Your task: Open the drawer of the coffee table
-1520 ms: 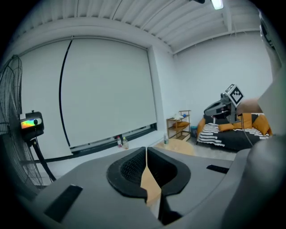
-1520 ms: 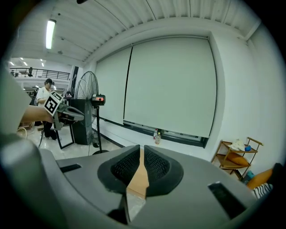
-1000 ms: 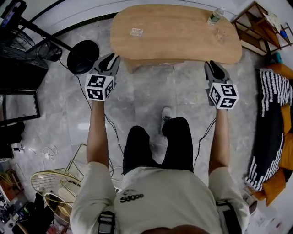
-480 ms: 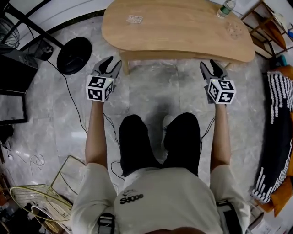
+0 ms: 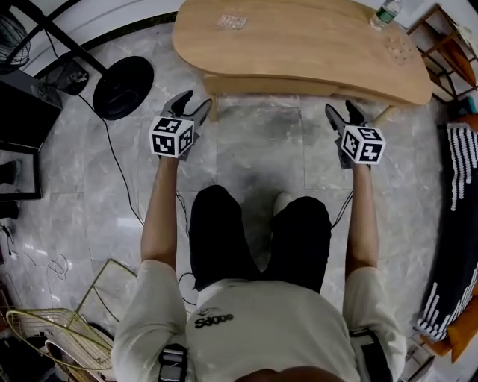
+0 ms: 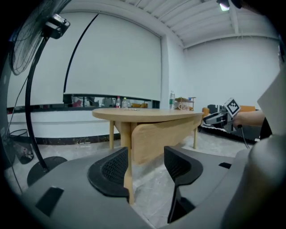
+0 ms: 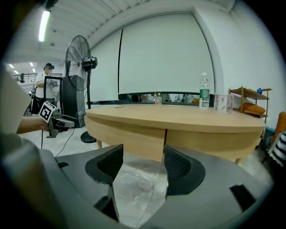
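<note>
Both the left gripper (image 5: 192,104) and right gripper (image 5: 341,112) had just been opening their fingers, nothing between them, near but apart from the closed drawer (image 5: 287,84) under the coffee table (image 5: 299,37) at the frame's top.

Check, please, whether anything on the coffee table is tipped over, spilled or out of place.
Nothing stands out. The water bottle stands upright at one end of the coffee table, a small flat packet lies on the top, and no spill shows.
</note>
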### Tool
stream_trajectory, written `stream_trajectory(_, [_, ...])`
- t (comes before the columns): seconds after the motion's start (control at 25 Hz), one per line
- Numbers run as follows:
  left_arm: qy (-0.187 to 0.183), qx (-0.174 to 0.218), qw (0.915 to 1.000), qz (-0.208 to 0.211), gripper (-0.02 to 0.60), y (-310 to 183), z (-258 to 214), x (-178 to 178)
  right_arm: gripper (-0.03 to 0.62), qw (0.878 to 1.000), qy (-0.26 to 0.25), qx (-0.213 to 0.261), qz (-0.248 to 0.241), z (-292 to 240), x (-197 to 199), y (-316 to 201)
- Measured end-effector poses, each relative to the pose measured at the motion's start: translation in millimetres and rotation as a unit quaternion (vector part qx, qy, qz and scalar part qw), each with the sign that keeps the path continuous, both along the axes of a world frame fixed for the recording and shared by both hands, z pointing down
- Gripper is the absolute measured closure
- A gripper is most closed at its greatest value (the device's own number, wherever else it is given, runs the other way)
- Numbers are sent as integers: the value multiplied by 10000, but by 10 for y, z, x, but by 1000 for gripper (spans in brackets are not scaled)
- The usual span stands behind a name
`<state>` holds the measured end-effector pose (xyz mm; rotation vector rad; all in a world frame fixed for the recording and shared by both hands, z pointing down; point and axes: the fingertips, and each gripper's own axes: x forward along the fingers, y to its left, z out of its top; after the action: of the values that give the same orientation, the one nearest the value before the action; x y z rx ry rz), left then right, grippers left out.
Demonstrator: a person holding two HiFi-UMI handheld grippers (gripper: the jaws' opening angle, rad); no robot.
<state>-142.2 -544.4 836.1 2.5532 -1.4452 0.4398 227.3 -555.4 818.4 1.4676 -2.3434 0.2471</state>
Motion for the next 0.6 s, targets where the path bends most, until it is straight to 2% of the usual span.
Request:
stream_trajectory(0.16, [118,-82,9999,-61,318,-187,170,-15,339,10000,30,-76,9,191,-12,-262])
stream_trajectory(0.44, [-99,-253,9996,-23,311,-432,365,151,327,9995,79,-308,-19,396,21,-620])
stream_trajectory(0.6, [-219,-107,9997,27,308,-565,322,209,322,9994,59,-322,-76,410,9,-774])
